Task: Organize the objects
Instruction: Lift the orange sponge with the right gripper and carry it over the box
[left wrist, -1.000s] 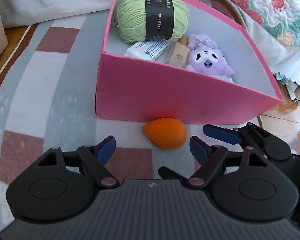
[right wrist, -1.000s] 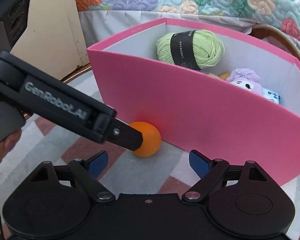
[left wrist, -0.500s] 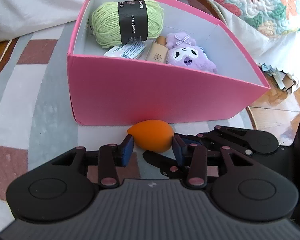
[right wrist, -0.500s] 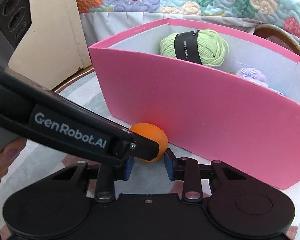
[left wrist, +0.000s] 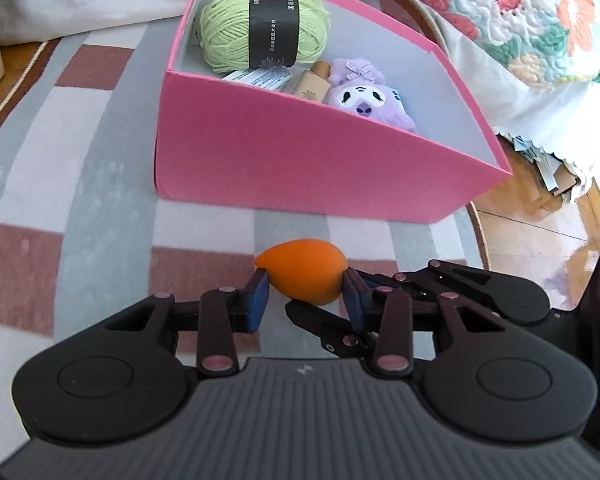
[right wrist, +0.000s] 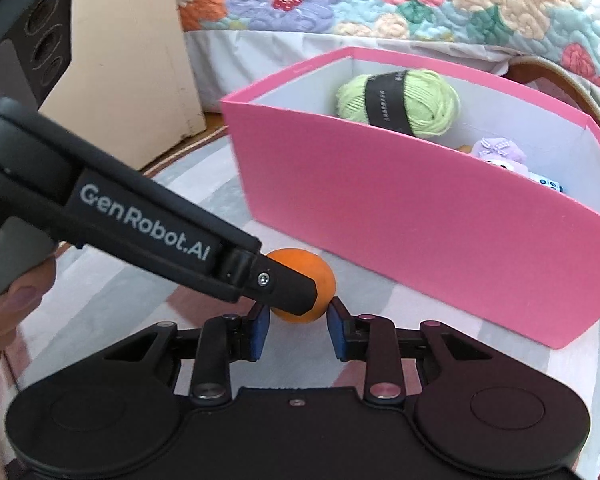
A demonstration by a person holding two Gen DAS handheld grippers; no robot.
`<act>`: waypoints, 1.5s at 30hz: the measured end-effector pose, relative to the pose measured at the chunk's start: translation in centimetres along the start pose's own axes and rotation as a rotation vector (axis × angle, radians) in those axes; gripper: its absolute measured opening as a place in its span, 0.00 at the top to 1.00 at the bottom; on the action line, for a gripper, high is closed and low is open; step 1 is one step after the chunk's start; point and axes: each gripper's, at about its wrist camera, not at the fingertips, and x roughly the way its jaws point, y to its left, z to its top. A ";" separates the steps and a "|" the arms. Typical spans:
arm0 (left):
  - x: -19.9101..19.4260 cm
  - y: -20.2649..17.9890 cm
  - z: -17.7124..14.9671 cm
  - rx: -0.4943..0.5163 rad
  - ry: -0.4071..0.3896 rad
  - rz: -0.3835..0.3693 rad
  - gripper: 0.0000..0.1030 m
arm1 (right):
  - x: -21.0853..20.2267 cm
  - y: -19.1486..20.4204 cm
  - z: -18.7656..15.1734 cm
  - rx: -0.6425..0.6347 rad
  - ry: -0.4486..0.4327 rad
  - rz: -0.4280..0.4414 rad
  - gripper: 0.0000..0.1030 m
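Orange sponge (left wrist: 302, 270) sits pinched between both grippers over the checked rug (left wrist: 40, 184), near the pink box (left wrist: 284, 160); left gripper (left wrist: 303, 294) and right gripper (right wrist: 298, 320) both clamp it.

Bright daylight from the right, slight motion blur, strong fisheye bending at edges.

Both wrist cameras sit low, close behind their jaws, sharing the pink box (left wrist: 300, 168) (from different sides).
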 end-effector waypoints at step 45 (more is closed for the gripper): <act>-10.2 -15.2 6.8 0.146 -0.233 -0.020 0.63 | -15.4 -3.5 8.5 -0.005 -0.181 -0.178 0.65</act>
